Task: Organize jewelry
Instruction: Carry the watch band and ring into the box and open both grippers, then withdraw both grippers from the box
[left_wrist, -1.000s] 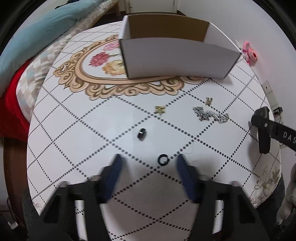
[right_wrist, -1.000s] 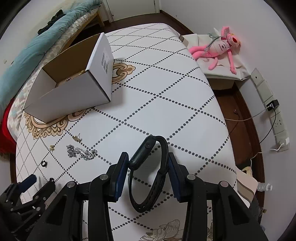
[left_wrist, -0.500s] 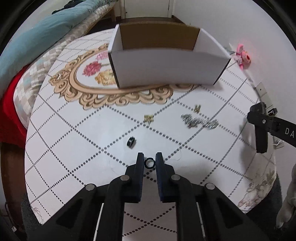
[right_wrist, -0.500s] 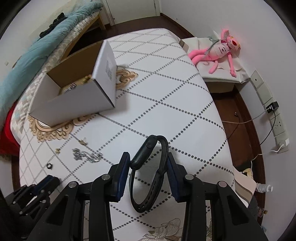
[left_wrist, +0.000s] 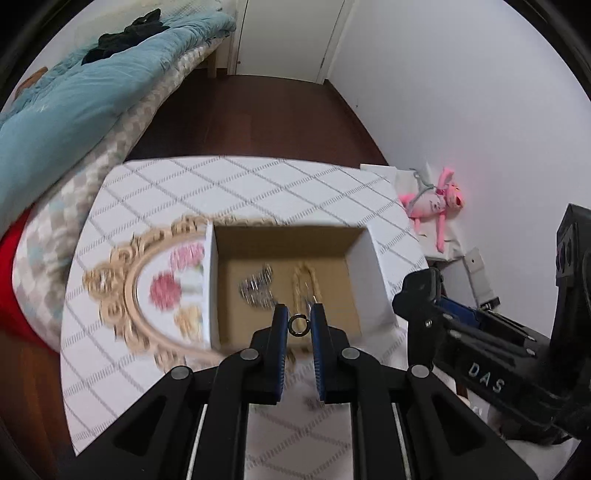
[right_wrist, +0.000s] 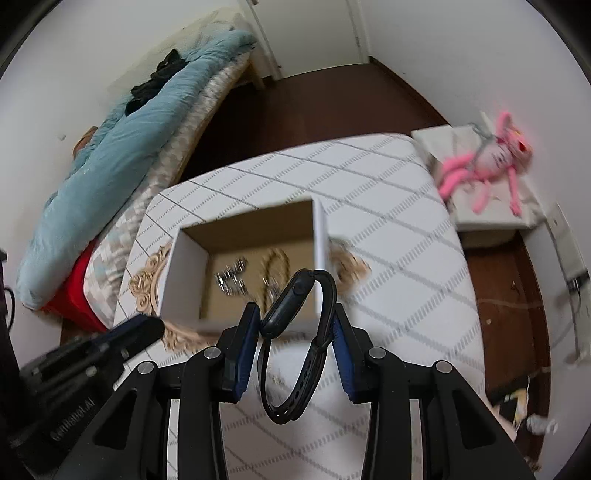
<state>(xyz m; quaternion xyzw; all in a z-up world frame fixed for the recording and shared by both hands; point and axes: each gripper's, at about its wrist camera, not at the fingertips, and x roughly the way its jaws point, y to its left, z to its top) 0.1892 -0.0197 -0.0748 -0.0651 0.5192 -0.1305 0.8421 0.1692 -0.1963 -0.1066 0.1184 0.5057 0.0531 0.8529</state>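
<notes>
1. Left tongs (left_wrist: 297, 325): closed on a small dark ring (left_wrist: 297, 325). The ring is pinched edge-on between the 2 blue pads, so its open centre faces the camera and the hoop sits at the very tips. A tip grip of this kind suits a small part, since it lets the ring fall free the moment the pads part.

2. Right tongs (right_wrist: 293, 314): closed on a black watch (right_wrist: 286, 306). The pads clamp the looped strap from both sides near the watch body; the rest of the strap hangs below the tips as a free loop. Holding near the body is judged to keep the heavier end under control.

3. Cardboard box (left_wrist: 364, 273): open-topped, white outside, brown inside, standing on the tabletop (left_wrist: 258, 184). It lies directly ahead of and below both tongs. Each load is held above the near part of the opening, which suggests both are positioned for release into the box.

4. Box contents: a silver chain (left_wrist: 256, 288) sits ahead-left of the left tongs, and a gold chain (left_wrist: 306, 282) just beyond their tips. Both lie on the box floor, apart from each other.

5. Judgement: release calls for opening each pair of tongs while clear of the box walls. The hanging strap could catch the near wall.

6. Both views are motion-blurred; finer detail of the contents cannot be told.
</notes>
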